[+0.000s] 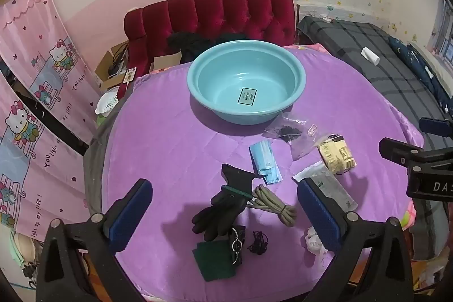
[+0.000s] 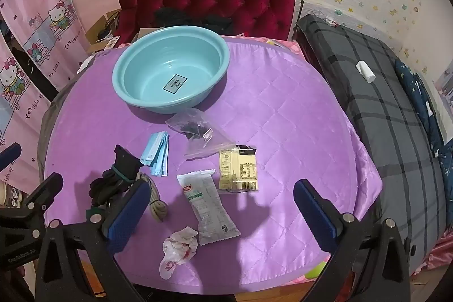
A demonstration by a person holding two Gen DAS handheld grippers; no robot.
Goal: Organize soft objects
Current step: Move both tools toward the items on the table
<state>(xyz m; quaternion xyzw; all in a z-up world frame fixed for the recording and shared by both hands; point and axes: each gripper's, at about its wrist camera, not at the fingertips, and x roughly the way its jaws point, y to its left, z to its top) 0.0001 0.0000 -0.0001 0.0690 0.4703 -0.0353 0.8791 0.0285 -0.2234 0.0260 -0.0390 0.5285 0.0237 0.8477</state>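
Both jaws of the left hand-held gripper [image 1: 223,212] are spread wide and hold nothing. The right hand-held gripper [image 2: 220,210] is the same. Just under the left one, on the purple table [image 1: 170,149], lies a black glove [image 1: 223,205]. It looks light and floppy, so pinch its thick middle. The empty blue basin [image 1: 246,84] waits farther back.

Set toward the upper middle of the left wrist view, on the quilted cover [image 1: 175,137], the basin [image 1: 246,84]; just below its right rim, the clear bag [image 1: 288,132], with the mask pack [image 1: 264,163] lower left of that. Further down, glove [image 1: 223,205] touching coiled cord [image 1: 271,203], cloth square [image 1: 212,259] at bottom. In the right wrist view, two flat packets [image 2: 239,169] [image 2: 209,208] side by side at centre, crumpled bag [image 2: 178,248] below.
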